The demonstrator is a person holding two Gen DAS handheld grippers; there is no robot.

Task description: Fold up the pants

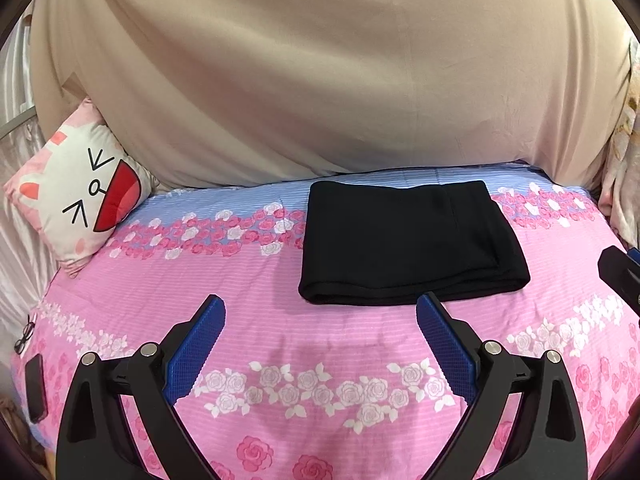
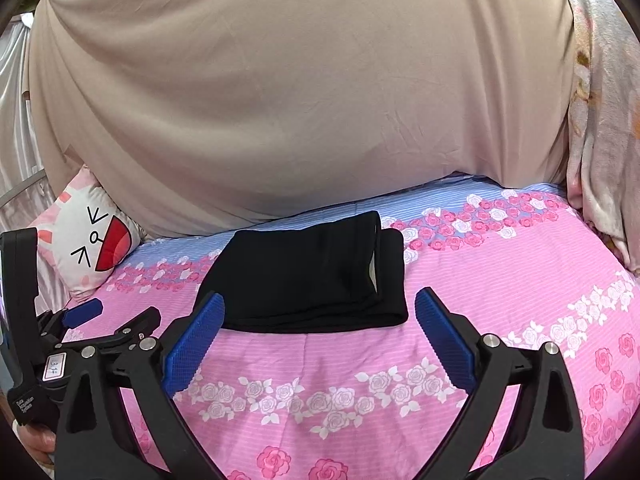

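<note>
Black pants (image 1: 404, 240) lie folded into a compact rectangle on the pink floral bedsheet (image 1: 320, 344); they also show in the right wrist view (image 2: 312, 276). My left gripper (image 1: 320, 304) is open and empty, just in front of the pants' near edge. My right gripper (image 2: 320, 300) is open and empty, its fingertips on either side of the pants' near edge, raised above the sheet. The left gripper's body (image 2: 80, 336) shows at the left of the right wrist view. Part of the right gripper (image 1: 620, 268) shows at the right edge of the left wrist view.
A cat-face cushion (image 1: 80, 196) leans at the back left. A large beige cloth (image 1: 320, 80) hangs behind the bed. A floral blanket (image 2: 600, 120) hangs at the right. Glasses (image 1: 25, 334) and a dark phone (image 1: 36, 388) lie at the bed's left edge.
</note>
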